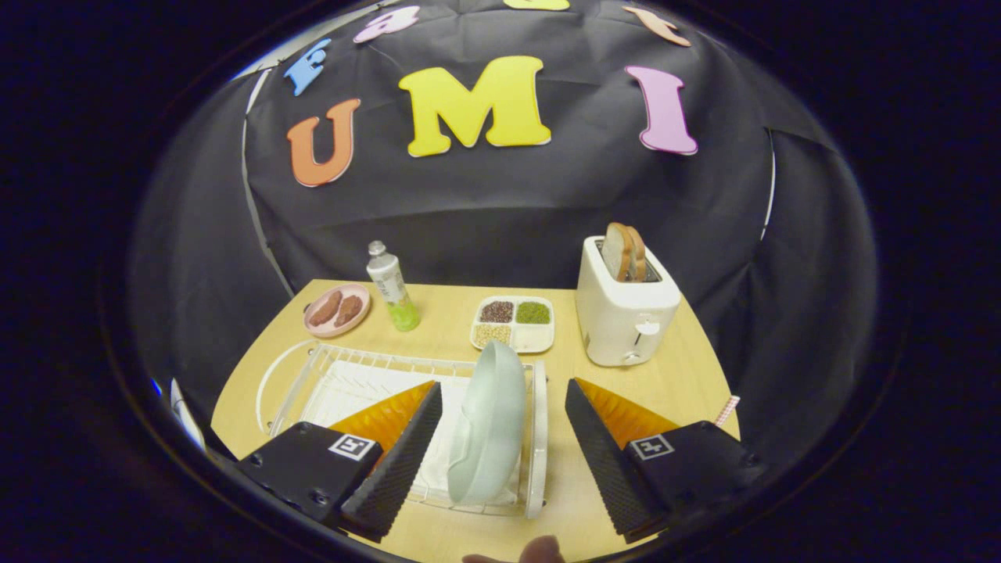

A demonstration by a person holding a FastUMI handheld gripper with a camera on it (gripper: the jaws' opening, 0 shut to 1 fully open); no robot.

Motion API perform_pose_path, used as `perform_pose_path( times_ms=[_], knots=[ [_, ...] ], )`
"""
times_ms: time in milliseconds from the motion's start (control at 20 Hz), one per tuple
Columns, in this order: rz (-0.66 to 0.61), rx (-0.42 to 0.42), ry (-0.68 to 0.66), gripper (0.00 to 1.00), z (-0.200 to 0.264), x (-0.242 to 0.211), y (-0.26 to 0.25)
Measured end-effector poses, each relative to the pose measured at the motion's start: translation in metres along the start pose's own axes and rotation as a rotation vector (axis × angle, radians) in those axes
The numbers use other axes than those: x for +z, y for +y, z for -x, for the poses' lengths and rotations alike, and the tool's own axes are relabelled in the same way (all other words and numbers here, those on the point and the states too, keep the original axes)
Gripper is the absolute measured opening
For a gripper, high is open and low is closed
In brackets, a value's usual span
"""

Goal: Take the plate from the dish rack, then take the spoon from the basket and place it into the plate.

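Low in the frame's centre, the plate (489,426) stands on edge in the dish rack (538,438), so its rim offers a hold; the gripper (502,457) spreads its fingers wide apart, straddling it without touching

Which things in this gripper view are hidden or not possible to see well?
- Basket and spoon: I cannot locate them from this view.
- Dish rack: its near corners lie behind the open tool fingers.
- Plate: stands on edge between the fingers, untouched; its foot in the rack is unclear.
- Divided tray: contents too small to identify.
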State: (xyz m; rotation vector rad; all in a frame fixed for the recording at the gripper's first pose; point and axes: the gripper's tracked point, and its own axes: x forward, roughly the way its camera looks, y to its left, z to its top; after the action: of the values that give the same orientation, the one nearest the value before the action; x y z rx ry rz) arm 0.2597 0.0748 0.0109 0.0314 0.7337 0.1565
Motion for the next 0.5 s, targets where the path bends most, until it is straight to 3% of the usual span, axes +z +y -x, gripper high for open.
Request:
perform_pose_path(
  times_ms=[300, 400, 450, 500],
  knots=[
    [-0.093, 0.046, 0.108, 0.98, -0.034, -0.022, 0.013],
    [-0.087, 0.044, 0.124, 0.91, -0.037, -0.025, 0.02],
    [-0.081, 0.038, 0.131, 0.8, -0.038, -0.027, 0.023],
    [-0.077, 0.023, 0.139, 0.76, -0.039, -0.03, 0.023]
  ],
)
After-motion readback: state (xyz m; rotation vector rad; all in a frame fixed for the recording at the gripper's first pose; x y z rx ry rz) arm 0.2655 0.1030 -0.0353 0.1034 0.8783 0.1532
